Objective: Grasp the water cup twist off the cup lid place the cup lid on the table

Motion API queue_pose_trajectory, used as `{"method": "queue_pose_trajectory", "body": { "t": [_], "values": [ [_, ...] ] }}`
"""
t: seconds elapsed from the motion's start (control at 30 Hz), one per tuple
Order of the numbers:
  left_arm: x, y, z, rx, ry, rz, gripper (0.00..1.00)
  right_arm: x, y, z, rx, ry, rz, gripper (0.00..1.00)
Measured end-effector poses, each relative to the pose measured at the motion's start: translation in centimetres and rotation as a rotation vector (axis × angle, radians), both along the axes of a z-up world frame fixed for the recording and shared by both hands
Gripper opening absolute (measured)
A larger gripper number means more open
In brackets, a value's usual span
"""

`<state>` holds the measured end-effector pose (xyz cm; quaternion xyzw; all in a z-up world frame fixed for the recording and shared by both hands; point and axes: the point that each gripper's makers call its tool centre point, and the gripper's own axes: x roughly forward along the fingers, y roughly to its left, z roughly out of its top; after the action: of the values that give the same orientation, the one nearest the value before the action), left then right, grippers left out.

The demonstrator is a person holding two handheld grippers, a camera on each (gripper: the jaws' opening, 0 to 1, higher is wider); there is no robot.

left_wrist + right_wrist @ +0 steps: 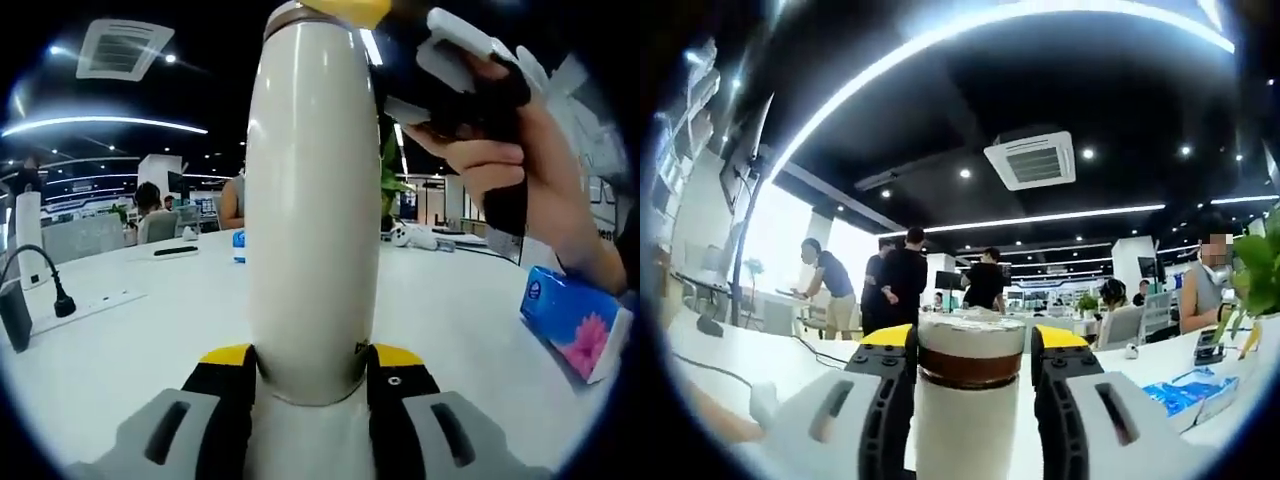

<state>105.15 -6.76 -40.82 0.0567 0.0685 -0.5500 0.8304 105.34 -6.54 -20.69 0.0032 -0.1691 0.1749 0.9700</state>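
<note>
The left gripper view sits low at the white table [150, 330], looking level along its jaws at the water cup [312, 200] pressed close at 12 o'clock. The right gripper view rides higher, right against the cup lid [971, 345] at 6 o'clock, facing the office ceiling. Both share the cup.

The water cup [312, 210] looks smooth and glossy cream; the table [140, 340] under it is smooth, matt white.

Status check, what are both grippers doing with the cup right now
Left gripper clamped on water cup body, cup upright. Right gripper closed around cup lid at the top. Lid still on. Tissue pack off to the side, not in the way.
</note>
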Motion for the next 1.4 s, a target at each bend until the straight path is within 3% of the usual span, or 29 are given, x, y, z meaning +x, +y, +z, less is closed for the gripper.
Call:
{"method": "queue_pose_trajectory", "body": {
  "t": [0.33, 0.6, 1.07, 1.4],
  "values": [
    [0.2, 0.0, 0.1, -0.005, 0.004, 0.001, 0.46, 0.2, 0.0, 0.1, -0.037, 0.006, 0.051, 0.45],
    [0.2, 0.1, 0.1, -0.004, 0.008, 0.002, 0.45, -0.1, 0.3, 0.1, -0.069, 0.007, 0.144, 0.45],
    [0.2, 0.1, 0.1, -0.004, 0.012, 0.001, 0.45, -0.6, 0.7, 0.0, -0.068, -0.006, 0.368, 0.44],
    [0.1, 0.0, 0.0, -0.004, 0.012, -0.002, 0.45, -0.8, 0.6, 0.0, -0.020, -0.021, 0.551, 0.44]
  ]
}}
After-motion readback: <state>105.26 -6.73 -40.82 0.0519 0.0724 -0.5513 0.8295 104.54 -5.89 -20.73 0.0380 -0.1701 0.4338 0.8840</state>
